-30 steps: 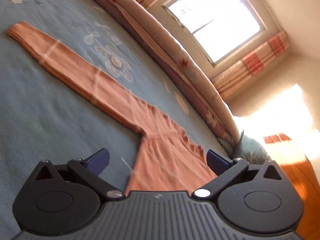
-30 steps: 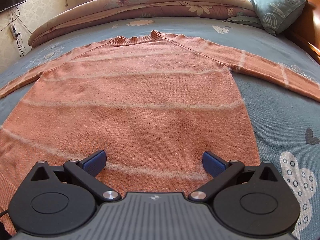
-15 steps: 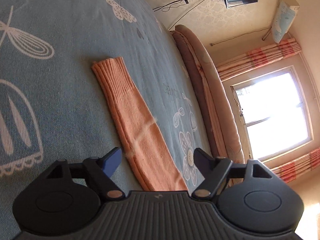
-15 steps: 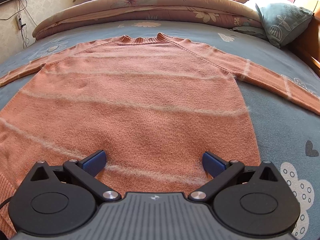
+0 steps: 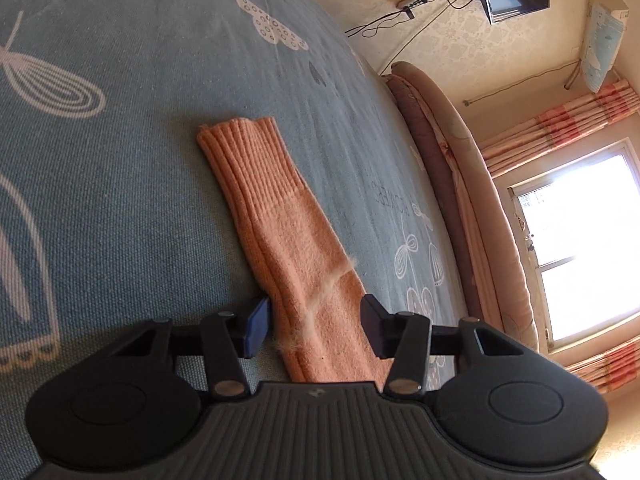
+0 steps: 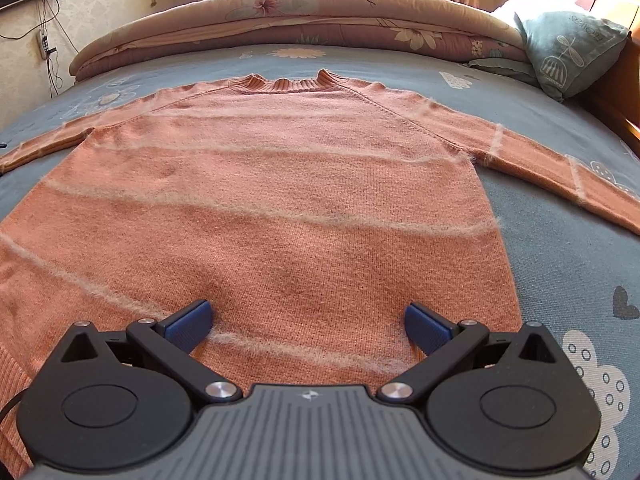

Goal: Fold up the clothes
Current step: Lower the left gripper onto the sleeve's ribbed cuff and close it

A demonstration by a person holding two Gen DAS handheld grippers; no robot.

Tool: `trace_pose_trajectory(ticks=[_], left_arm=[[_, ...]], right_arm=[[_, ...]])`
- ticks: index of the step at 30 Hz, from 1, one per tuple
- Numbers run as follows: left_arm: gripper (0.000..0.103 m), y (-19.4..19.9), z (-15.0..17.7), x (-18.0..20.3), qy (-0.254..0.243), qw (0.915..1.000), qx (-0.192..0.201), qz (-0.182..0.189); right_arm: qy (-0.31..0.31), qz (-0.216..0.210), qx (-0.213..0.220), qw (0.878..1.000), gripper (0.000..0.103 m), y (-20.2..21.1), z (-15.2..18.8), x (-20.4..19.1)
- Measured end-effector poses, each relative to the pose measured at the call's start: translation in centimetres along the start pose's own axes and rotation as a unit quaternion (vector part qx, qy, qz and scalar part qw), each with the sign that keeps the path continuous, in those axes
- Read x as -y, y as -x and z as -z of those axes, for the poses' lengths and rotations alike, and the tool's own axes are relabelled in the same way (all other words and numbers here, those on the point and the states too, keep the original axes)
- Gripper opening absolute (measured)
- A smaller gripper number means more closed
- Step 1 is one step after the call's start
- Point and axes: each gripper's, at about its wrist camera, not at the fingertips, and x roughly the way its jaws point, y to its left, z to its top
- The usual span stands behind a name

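Straddling the sweater's sleeve (ribbed cuff ahead), the left gripper gapes partway; the right gripper hovers wide over the orange sweater.

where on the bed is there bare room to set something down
Bare blue bedspread lies right of the sweater body, below its right sleeve. More lies left of the left sleeve cuff. The middle is covered by the sweater; the rolled quilt fills the far edge.
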Motion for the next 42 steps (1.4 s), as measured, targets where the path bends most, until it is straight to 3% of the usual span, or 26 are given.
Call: trace_pose_trajectory(ticks=[7, 12, 22, 25, 28, 36, 42], left_arm=[[0.049, 2.0, -0.9, -0.7, -0.015, 0.998, 0.055, -0.028], [0.053, 1.0, -2.6, -1.3, 0.012, 0.999, 0.042, -0.007], [0.054, 1.9, -3.1, -3.5, 0.025, 0.9964, 0.077, 0.024], [0.056, 1.0, -4.0, -3.4, 0.039, 0.9961, 0.077, 0.017], [0.072, 0.7, -3.3, -2.8, 0.044, 0.9973, 0.05, 0.028], [0.073, 0.0, -0.8, -1.4, 0.046, 0.9972, -0.009, 0.058], [0.073, -1.2, -2.0, -1.5, 0.062, 0.9952, 0.042, 0.063]], right_arm=[[0.001, 0.0, -0.001, 1.0, 0.103, 0.1, 0.0, -0.1], [0.002, 0.0, 0.0, 1.0, 0.103, 0.1, 0.1, -0.1], [0.002, 0.0, 0.001, 1.0, 0.103, 0.1, 0.2, 0.0], [0.003, 0.001, 0.003, 1.0, 0.103, 0.2, 0.3, 0.0], [0.003, 0.002, 0.002, 1.0, 0.103, 0.1, 0.2, 0.0], [0.003, 0.003, 0.002, 1.0, 0.103, 0.2, 0.3, -0.1], [0.004, 0.003, 0.001, 1.0, 0.103, 0.2, 0.3, -0.1]])
